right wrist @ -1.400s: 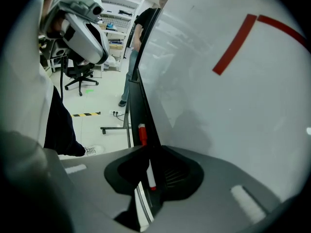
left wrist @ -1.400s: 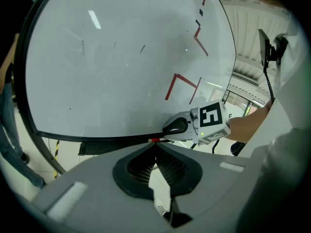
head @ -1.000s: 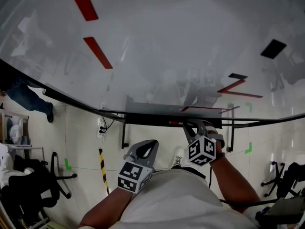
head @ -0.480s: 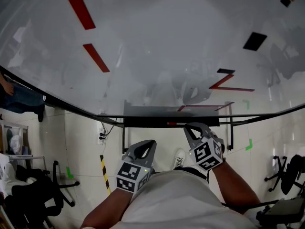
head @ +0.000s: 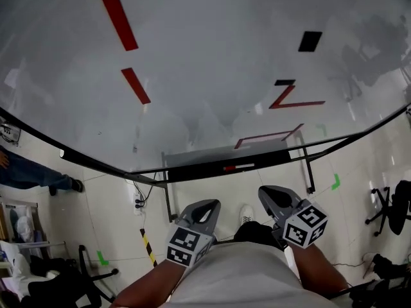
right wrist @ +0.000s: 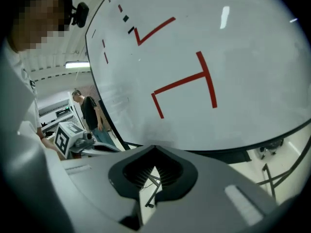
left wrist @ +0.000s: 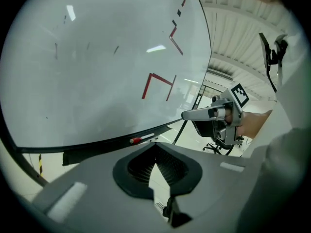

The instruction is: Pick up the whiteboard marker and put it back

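Left gripper: jaws clenched together, nothing between them. Right gripper: likewise clenched and empty. Both are held low, well apart from the large glossy whiteboard. One red-capped white whiteboard marker lies flat in the one dark tray under the board's dark lower edge, at 1 o'clock from the left gripper and 11 o'clock from the right. Pale tiled floor lies open between the tray and the two grippers. Three black patches are counted on the board.
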`<state>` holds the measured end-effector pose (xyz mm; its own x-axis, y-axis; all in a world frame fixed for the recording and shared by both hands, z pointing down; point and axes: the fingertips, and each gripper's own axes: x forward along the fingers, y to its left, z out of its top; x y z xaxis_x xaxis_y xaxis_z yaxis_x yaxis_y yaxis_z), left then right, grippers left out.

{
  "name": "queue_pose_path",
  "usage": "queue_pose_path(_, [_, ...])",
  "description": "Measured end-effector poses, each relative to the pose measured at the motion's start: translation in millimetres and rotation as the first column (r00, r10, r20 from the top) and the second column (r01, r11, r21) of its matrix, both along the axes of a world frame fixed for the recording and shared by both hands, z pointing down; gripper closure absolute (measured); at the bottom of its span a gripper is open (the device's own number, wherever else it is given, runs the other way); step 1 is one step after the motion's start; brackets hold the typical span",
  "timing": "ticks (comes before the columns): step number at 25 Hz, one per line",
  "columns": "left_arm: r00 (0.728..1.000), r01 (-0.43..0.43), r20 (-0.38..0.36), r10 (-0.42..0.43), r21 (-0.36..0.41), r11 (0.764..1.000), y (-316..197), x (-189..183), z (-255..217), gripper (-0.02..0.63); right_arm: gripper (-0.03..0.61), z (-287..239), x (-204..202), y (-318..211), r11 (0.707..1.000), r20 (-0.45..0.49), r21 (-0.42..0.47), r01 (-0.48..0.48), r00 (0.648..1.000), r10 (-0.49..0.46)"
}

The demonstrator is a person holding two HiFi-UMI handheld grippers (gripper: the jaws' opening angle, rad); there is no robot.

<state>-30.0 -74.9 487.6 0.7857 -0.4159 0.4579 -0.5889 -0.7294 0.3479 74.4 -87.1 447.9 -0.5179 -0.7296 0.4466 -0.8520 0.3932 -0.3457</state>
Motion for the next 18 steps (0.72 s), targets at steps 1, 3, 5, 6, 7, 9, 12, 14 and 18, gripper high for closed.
queue_pose_path(1, [1.000, -0.011, 0.000, 0.011, 0.005, 1.000, 3, 2, 0, 0.598, 0.577, -1, -2, 8, 1.000, -0.009, 0.007, 0.004, 1.000, -0.004])
queue_pose_path(3, [1.000, -0.018, -0.001, 0.018, 0.020, 1.000, 12, 3, -5, 0.597, 0.577, -3, -7, 26, 1.000, -0.021, 0.013, 0.019, 1.000, -0.019])
queue_pose_path(5, [1.000, -0.006, -0.009, 0.006, 0.038, 0.999, 24, 2, -11, 0.597, 0.577, -5, -10, 47, 0.999, -0.026, 0.016, 0.035, 0.999, -0.035])
queue_pose_path(6, [1.000, 0.004, -0.015, -0.003, 0.048, 0.999, 29, 2, -14, 0.597, 0.577, -6, -10, 56, 0.999, -0.032, 0.023, 0.046, 0.998, -0.045])
queue_pose_path(7, [1.000, 0.015, -0.020, -0.014, 0.058, 0.998, 34, 3, -16, 0.598, 0.577, -8, -9, 62, 0.998, -0.040, 0.032, 0.059, 0.998, -0.057])
queue_pose_path(9, [0.999, 0.042, -0.022, -0.040, 0.071, 0.997, 46, 7, -17, 0.597, 0.577, -11, -3, 74, 0.995, -0.048, 0.046, 0.086, 0.995, -0.084])
queue_pose_path(12, [0.995, 0.097, -0.019, -0.096, 0.070, 0.993, 71, 19, -16, 0.597, 0.577, -20, 10, 97, 0.990, -0.044, 0.065, 0.129, 0.991, -0.126])
queue_pose_path(14, [0.991, 0.134, -0.019, -0.133, 0.066, 0.989, 92, 31, -16, 0.597, 0.577, -30, 24, 118, 0.985, -0.036, 0.092, 0.147, 0.989, -0.145])
queue_pose_path(18, [0.983, 0.184, -0.016, -0.183, 0.074, 0.980, 139, 61, -20, 0.597, 0.577, -45, 57, 160, 0.976, -0.008, 0.149, 0.159, 0.987, -0.159])
